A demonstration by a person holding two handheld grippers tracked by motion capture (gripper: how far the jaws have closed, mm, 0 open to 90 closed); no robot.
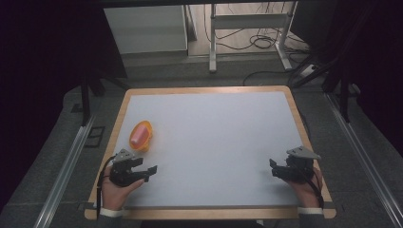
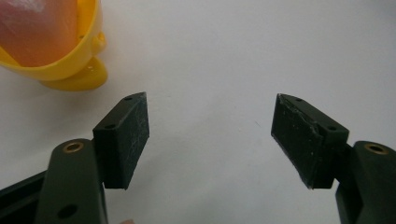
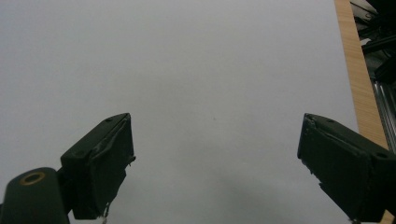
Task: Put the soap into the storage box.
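Observation:
A yellow-orange cup (image 1: 141, 136) lies on its side on the left of the white table top, with a pink object (image 1: 138, 135) inside it. In the left gripper view the cup (image 2: 70, 60) sits at the top left, the pink object (image 2: 37, 28) showing within. My left gripper (image 1: 147, 172) rests just below the cup, held by a hand, its jaws wide apart with nothing between them (image 2: 210, 135). Near the table's right edge my right gripper (image 1: 272, 168) is also open and empty (image 3: 215, 154).
The white mat lies on a wooden-edged table (image 1: 199, 90). In the right gripper view the wooden edge (image 3: 357, 70) runs down the right side. Beyond the table stand a white cabinet (image 1: 145, 28), a metal frame (image 1: 213, 42) and floor cables (image 1: 259, 40).

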